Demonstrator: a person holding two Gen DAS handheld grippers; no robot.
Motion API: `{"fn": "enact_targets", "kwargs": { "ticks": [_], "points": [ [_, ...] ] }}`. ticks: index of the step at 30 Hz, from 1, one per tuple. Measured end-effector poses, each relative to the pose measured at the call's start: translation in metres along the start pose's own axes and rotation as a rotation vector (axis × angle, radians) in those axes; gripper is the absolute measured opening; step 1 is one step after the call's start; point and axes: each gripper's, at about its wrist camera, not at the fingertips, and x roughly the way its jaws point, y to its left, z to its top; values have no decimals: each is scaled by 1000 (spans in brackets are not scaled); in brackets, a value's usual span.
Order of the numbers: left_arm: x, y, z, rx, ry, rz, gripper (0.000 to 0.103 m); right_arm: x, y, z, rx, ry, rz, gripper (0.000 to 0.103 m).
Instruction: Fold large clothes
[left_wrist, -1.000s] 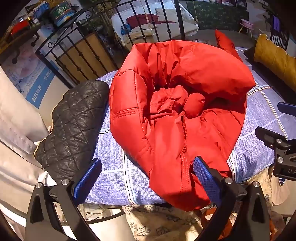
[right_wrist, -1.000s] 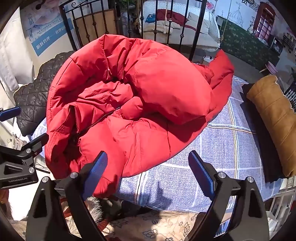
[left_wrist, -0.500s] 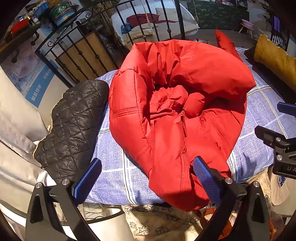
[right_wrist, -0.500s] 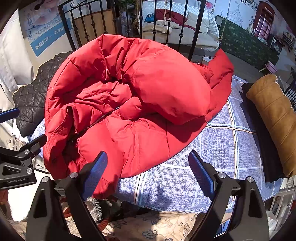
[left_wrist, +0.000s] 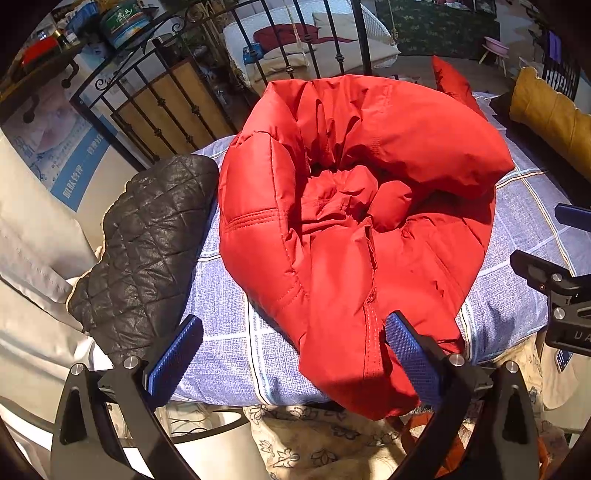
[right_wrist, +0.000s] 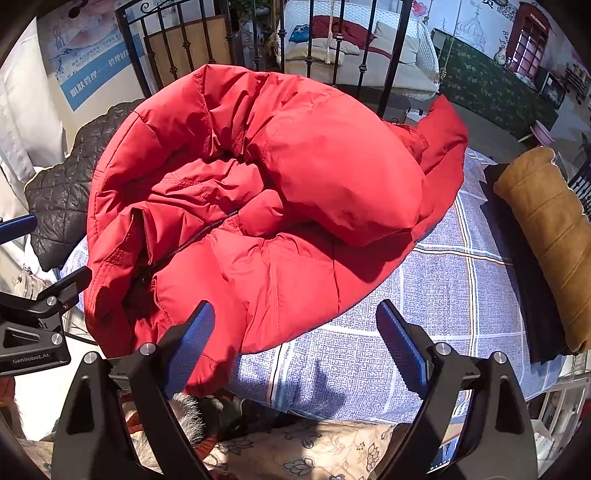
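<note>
A big red puffy jacket (left_wrist: 354, 221) lies crumpled in a heap on a blue checked cloth (left_wrist: 229, 332), its hem hanging over the near edge. It also shows in the right wrist view (right_wrist: 266, 206), zipper visible. My left gripper (left_wrist: 291, 354) is open and empty, hovering at the near edge by the jacket's hanging hem. My right gripper (right_wrist: 299, 343) is open and empty, just in front of the jacket's near right edge. Each gripper shows at the edge of the other's view.
A black quilted garment (left_wrist: 144, 251) lies left of the jacket. A mustard-brown garment (right_wrist: 550, 229) on black cloth lies at the right. A black iron railing (left_wrist: 177, 107) stands behind. Floral fabric (right_wrist: 303, 450) lies below the near edge.
Both grippers have moved slightly; the jacket and both open grippers stay essentially as before.
</note>
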Motion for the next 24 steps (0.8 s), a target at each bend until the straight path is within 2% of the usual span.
{"fn": "enact_targets", "kwargs": {
  "ticks": [24],
  "points": [
    [-2,-3,0,-2,-2,2,97,4,0,-1,-1,9,1,88]
  ]
}}
